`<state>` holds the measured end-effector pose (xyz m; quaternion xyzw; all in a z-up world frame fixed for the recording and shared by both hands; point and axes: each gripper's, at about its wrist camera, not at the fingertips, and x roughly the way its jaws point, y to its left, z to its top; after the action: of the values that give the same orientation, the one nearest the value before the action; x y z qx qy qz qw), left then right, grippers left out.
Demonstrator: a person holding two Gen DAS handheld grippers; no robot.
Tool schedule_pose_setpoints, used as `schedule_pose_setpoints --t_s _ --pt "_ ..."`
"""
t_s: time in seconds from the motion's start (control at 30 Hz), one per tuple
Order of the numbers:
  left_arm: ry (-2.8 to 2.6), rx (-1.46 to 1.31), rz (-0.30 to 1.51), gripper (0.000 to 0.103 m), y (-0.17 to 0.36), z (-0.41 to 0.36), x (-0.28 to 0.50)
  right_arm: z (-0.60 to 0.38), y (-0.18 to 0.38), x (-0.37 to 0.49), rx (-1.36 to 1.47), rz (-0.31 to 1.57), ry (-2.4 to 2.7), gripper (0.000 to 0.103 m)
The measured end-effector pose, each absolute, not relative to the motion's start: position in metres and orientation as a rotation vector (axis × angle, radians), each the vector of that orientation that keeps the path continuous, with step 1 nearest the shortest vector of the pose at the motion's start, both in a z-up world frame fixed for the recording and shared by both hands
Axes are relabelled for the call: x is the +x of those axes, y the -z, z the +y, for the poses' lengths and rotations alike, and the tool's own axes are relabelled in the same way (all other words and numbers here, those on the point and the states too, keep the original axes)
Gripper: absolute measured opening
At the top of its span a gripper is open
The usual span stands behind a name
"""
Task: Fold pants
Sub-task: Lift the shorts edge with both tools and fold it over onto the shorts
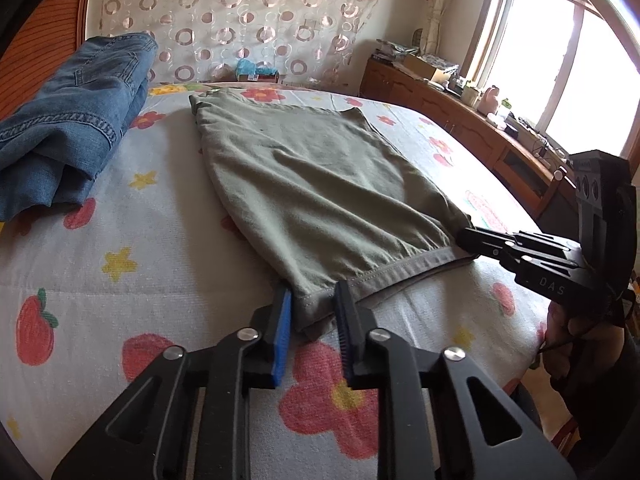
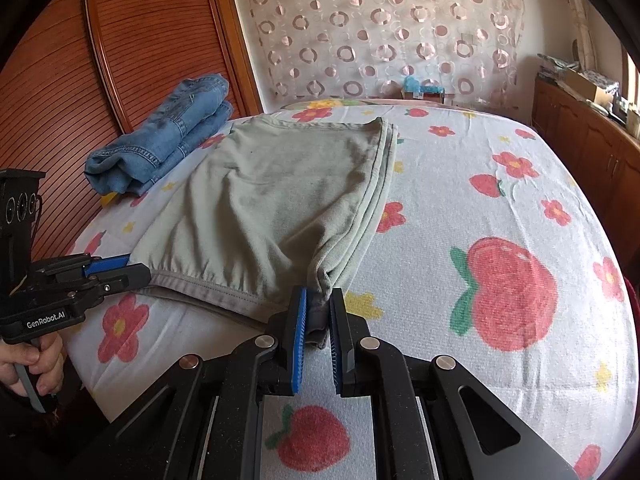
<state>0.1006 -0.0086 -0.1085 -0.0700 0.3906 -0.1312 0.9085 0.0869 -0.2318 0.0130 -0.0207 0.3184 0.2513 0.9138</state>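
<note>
Grey-green pants (image 1: 312, 184) lie folded flat on the flowered bedspread (image 1: 120, 264); they also show in the right wrist view (image 2: 272, 208). My left gripper (image 1: 314, 304) is shut on the near left corner of the pants' hem. It also shows at the left of the right wrist view (image 2: 132, 268). My right gripper (image 2: 318, 308) is shut on the near right corner of the hem, and shows at the right of the left wrist view (image 1: 466, 238). The hem stretches between the two grippers near the bed's front edge.
Folded blue jeans (image 1: 72, 120) lie at the bed's far left, beside a wooden slatted headboard (image 2: 120, 60). A wooden cabinet (image 1: 460, 112) with clutter runs along the right under a window. A patterned curtain (image 2: 380, 28) hangs behind the bed.
</note>
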Motion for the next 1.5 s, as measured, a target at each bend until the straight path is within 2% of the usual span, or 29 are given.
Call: schedule_pose_setpoints --t_s 0.13,0.6,1.5 --pt "0.304 -0.189 0.802 0.011 0.102 -0.001 0.101 -0.226 -0.017 0.089 -0.106 0.663 -0.534 0.009" --pt "0.333 -0.128 0.658 0.01 0.051 0.0 0.074 -0.236 -0.043 0.059 -0.035 0.613 -0.588 0.009" --pt "0.376 -0.067 0.528 0.008 0.0 -0.003 0.055 -0.261 -0.078 0.018 -0.009 0.484 -0.59 0.009"
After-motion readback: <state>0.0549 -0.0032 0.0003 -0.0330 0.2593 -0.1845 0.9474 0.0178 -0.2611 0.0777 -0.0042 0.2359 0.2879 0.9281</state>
